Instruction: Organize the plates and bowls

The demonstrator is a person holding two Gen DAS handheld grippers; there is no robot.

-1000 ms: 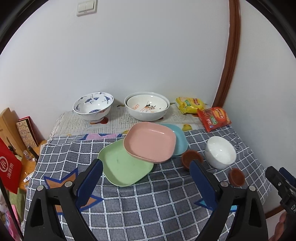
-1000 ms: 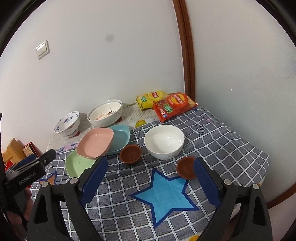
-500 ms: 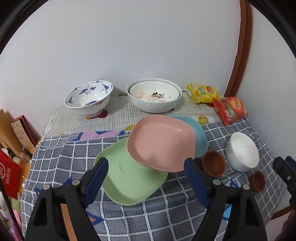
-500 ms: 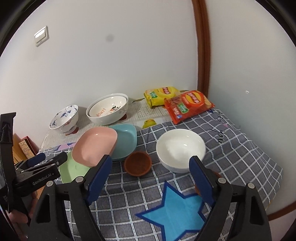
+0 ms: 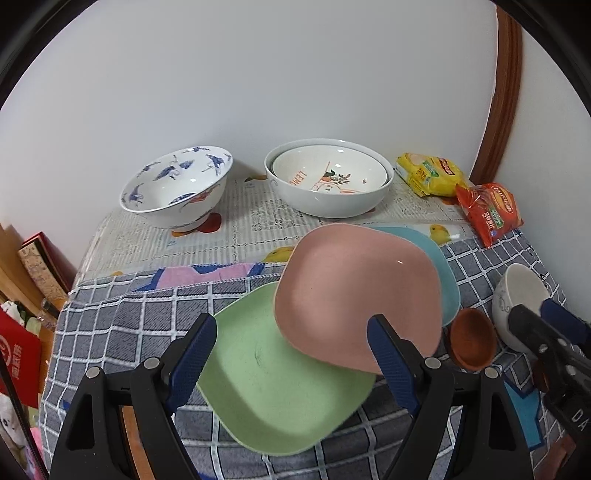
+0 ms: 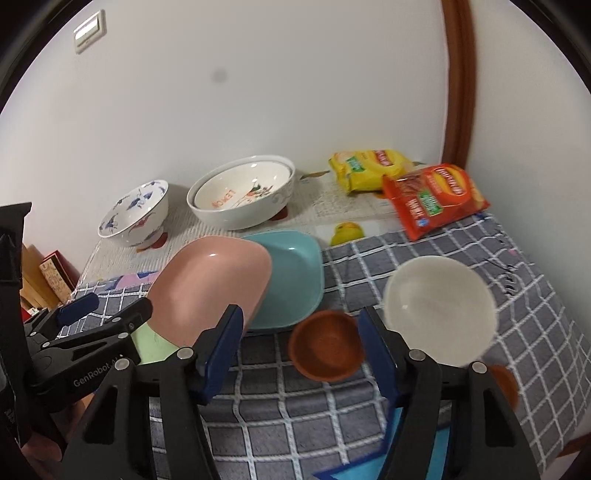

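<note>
Here, brown saucer [image 6: 325, 349] seemingly between closing right gripper [image 6: 301, 349]

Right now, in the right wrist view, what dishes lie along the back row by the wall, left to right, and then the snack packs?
Blue-patterned bowl → nested white bowls → yellow pack → red pack.

A plain white wall [image 6: 258, 92] stands behind the tabletop [image 5: 122, 325], which wears a grey checked cloth with newspaper spread along its far edge. A brown wooden trim [image 6: 458, 81] runs up the right corner, where a second white wall meets the first. A white light switch [image 6: 88, 31] sits high on the left. Light is soft and even.
</note>
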